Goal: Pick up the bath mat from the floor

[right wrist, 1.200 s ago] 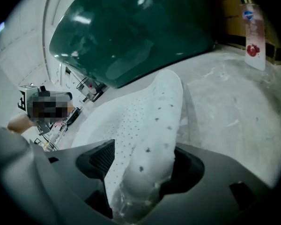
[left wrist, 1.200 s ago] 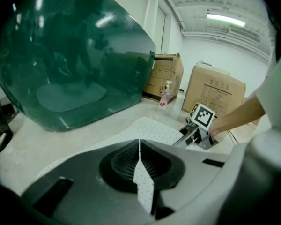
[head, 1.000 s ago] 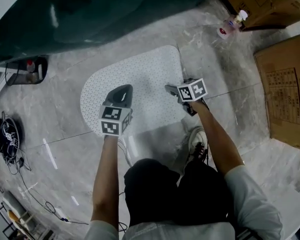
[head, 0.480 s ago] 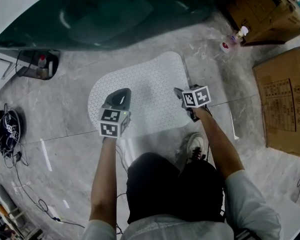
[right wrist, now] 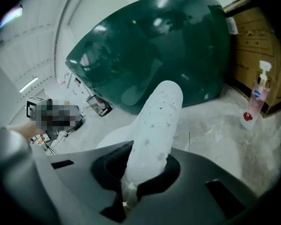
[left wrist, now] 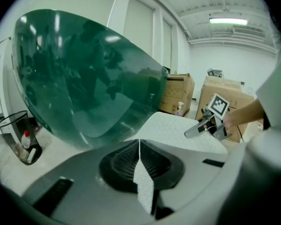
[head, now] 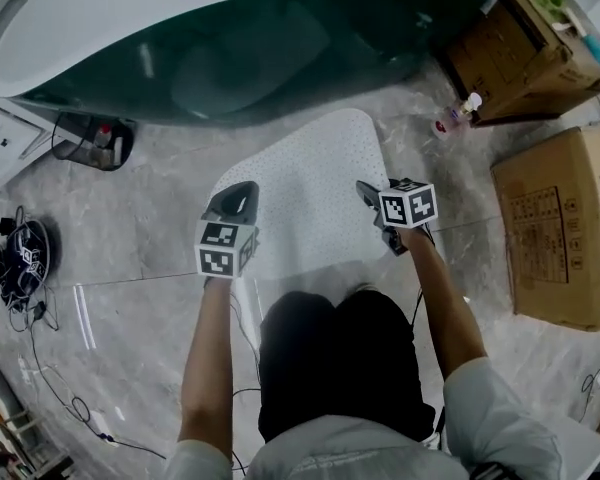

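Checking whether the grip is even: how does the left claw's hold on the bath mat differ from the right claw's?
The left claw pinches a thin, flat bit of the bath mat, seen edge-on; the right claw, its jaws just closed, clamps a thick, rolled fold. In the head view the left claw holds the mat's left edge, the right claw its right edge. Both are shut on the same mat.

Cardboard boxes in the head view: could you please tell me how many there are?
2. The upper box sits at the top right, beside the pump bottle; the printed box lies flat at the right edge. Others may lie outside the frame.
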The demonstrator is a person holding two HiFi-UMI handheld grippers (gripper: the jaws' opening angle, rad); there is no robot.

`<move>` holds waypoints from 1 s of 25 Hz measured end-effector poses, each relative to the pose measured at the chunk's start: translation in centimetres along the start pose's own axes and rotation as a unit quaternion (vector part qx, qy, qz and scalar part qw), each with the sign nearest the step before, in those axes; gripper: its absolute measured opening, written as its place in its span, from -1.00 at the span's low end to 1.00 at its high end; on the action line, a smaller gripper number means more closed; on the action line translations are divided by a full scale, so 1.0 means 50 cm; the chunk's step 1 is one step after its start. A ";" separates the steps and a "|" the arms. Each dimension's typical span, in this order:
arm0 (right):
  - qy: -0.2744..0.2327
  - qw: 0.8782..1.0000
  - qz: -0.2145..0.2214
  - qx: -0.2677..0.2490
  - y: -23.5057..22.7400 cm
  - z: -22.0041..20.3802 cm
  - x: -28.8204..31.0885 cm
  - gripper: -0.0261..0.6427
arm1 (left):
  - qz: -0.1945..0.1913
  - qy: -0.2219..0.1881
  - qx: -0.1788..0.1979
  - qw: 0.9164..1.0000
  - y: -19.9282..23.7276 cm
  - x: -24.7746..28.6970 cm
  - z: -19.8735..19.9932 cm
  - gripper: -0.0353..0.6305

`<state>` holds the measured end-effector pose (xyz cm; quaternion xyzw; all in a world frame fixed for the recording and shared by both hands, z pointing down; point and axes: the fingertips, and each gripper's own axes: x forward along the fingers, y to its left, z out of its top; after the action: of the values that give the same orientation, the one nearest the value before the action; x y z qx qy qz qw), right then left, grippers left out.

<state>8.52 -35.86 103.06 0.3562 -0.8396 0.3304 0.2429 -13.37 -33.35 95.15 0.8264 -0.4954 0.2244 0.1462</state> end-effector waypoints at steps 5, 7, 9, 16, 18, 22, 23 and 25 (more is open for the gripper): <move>0.024 1.000 -0.004 -0.011 0.048 0.075 -0.085 -0.81 | 0.006 0.023 -0.018 1.000 -0.019 -0.077 0.070 -0.84; 0.031 0.999 -0.006 -0.008 0.078 0.108 -0.127 -0.81 | 0.010 0.034 -0.036 0.999 -0.022 -0.119 0.101 -0.84; 0.035 0.999 -0.003 -0.002 0.114 0.145 -0.174 -0.81 | 0.014 0.043 -0.050 0.998 -0.027 -0.168 0.146 -0.84; 0.050 0.998 -0.003 -0.022 0.264 0.309 -0.369 -0.82 | 0.022 0.043 -0.066 0.997 -0.025 -0.351 0.360 -0.84; 0.046 0.999 -0.011 -0.024 0.304 0.359 -0.434 -0.82 | 0.024 0.043 -0.064 0.997 -0.025 -0.403 0.430 -0.84; 0.030 0.999 -0.034 -0.026 0.378 0.447 -0.579 -0.82 | 0.022 0.034 -0.058 0.997 -0.032 -0.505 0.575 -0.84; 0.027 0.998 -0.042 -0.030 0.396 0.469 -0.616 -0.82 | 0.021 0.030 -0.055 0.998 -0.032 -0.530 0.610 -0.84; 0.021 0.997 -0.059 -0.037 0.427 0.512 -0.687 -0.82 | 0.019 0.022 -0.047 0.998 -0.033 -0.577 0.676 -0.84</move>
<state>9.49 -28.19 55.79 0.3891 -0.8235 0.2913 0.2925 -16.06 -26.53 51.29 0.8037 -0.5178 0.2218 0.1916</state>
